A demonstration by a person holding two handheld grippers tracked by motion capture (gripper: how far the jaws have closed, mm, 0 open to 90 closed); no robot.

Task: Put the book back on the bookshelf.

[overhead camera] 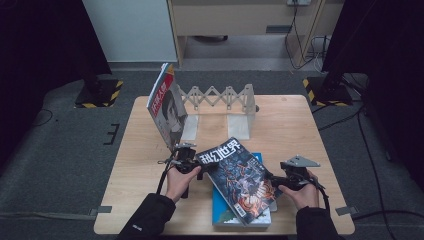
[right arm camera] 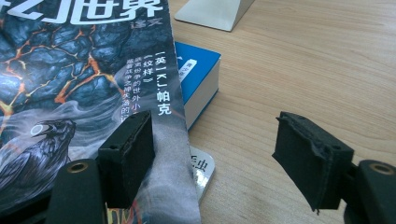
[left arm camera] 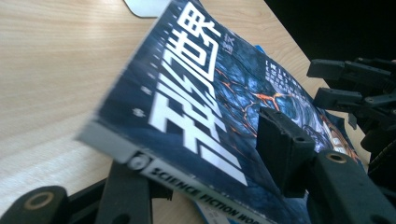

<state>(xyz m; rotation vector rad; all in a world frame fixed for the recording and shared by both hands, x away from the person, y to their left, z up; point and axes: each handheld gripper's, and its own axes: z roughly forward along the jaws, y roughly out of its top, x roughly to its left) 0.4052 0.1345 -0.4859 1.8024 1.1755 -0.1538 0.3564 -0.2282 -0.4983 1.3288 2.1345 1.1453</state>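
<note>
Right now the left gripper (overhead camera: 199, 170) is clamped on the spine corner of the dark sci-fi magazine (overhead camera: 240, 177), one jaw under and one on the cover, seen best in the left gripper view (left arm camera: 201, 177). Mag is tilted up off the blue book (overhead camera: 226, 212) lying beneath it, near the front of the table (overhead camera: 290, 125). Right gripper (right arm camera: 215, 158) stands wide: one jaw lies on the cover by the mag's free edge, the other hangs apart over bare wood, so no grip there.

Step in hand, prob.: lifting the mag to stand it in the accordion book rack (overhead camera: 220, 100) at the back, next to the red-title magazine (overhead camera: 167, 107) already leaning there.

Next calls for: right gripper to steady or pinch the free edge, then raise, turn upright w/ spine down, carry back w/o dragging the blue book.
</note>
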